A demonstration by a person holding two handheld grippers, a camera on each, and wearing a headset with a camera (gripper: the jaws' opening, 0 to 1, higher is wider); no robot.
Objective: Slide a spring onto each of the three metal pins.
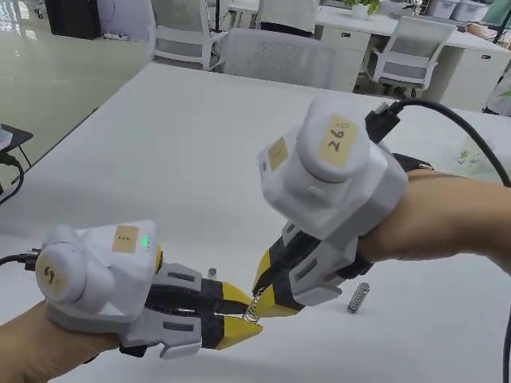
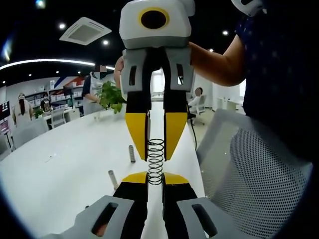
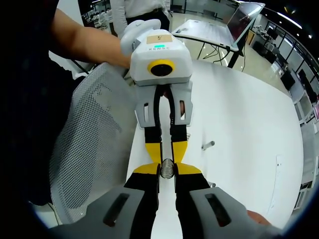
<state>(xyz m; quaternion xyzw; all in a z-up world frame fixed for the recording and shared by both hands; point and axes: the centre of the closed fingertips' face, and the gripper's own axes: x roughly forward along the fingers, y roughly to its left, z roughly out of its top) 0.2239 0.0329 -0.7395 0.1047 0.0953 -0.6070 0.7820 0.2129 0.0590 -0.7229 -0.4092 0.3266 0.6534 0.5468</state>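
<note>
2 springs counted: 1st spring (image 2: 155, 167) is pinched btwn narrow jaws of both L gripper (image 2: 155, 175) and R gripper (image 2: 156, 159); 2nd spring (image 1: 358, 297) is laid toward near edge of white table (image 1: 200, 144). 2 pins are seen upright: 1st pin (image 2: 132, 153), 2nd pin (image 2: 112, 179).

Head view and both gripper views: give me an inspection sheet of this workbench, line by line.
Surface: white tabletop, smooth.
Job's things: one coiled metal spring held between the grippers; a second metal spring lies on the table; two short metal pins stand bare.
Clutter: green leafy plant on the table.
Grippers: left gripper and right gripper meet tip to tip, the jaws of each closed on one end of the held spring.
Cables: black cable loops from the right gripper.
Surroundings: grey mesh chair at the table's far edge.
</note>
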